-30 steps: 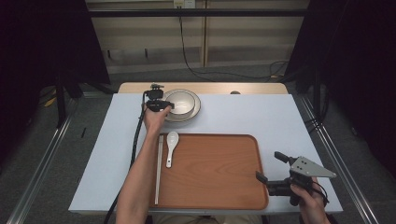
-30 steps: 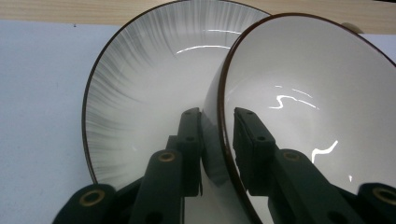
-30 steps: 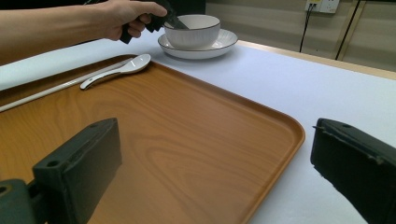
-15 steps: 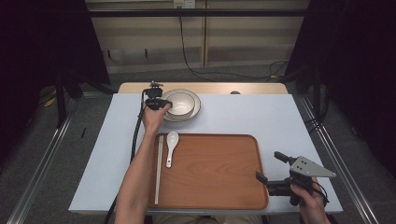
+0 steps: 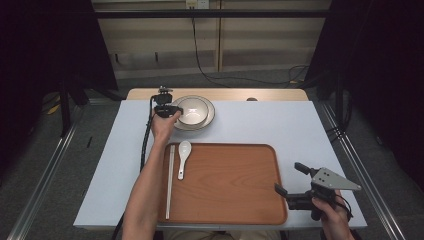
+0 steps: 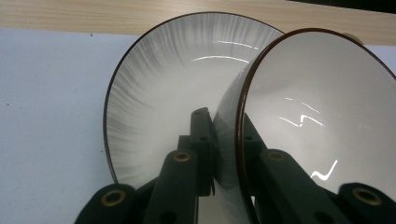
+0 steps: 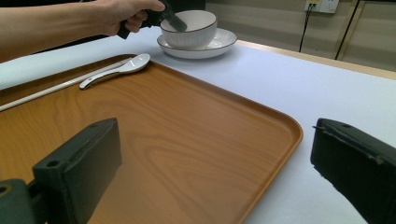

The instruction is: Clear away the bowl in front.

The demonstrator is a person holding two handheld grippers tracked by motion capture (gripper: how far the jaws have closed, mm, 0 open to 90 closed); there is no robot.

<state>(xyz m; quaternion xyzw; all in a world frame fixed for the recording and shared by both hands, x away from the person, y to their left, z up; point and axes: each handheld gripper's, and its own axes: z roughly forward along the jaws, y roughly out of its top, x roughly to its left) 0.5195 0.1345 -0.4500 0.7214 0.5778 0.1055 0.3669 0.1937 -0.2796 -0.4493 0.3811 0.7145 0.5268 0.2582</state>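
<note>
With the white ceramic spoon (image 5: 183, 157) and long pale chopsticks (image 5: 170, 181) already on the wooden tray (image 5: 235, 200), the left tongs (image 6: 224, 140) clamp the rim of the white dark-rimmed bowl (image 5: 193, 109) on its plate (image 5: 209, 116) at 12 o'clock, transfer pending; the right tongs (image 5: 290, 178) wait wide at 4 o'clock.

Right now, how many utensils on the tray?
2: a white spoon at the tray's far-left corner, and chopsticks lying along its left edge beside the spoon. They look like a pair, hard to separate.

Even overhead light on the table (image 5: 250, 125), dark surroundings, glare streaks inside the bowl (image 6: 317, 116), near claw jaws blurred
</note>
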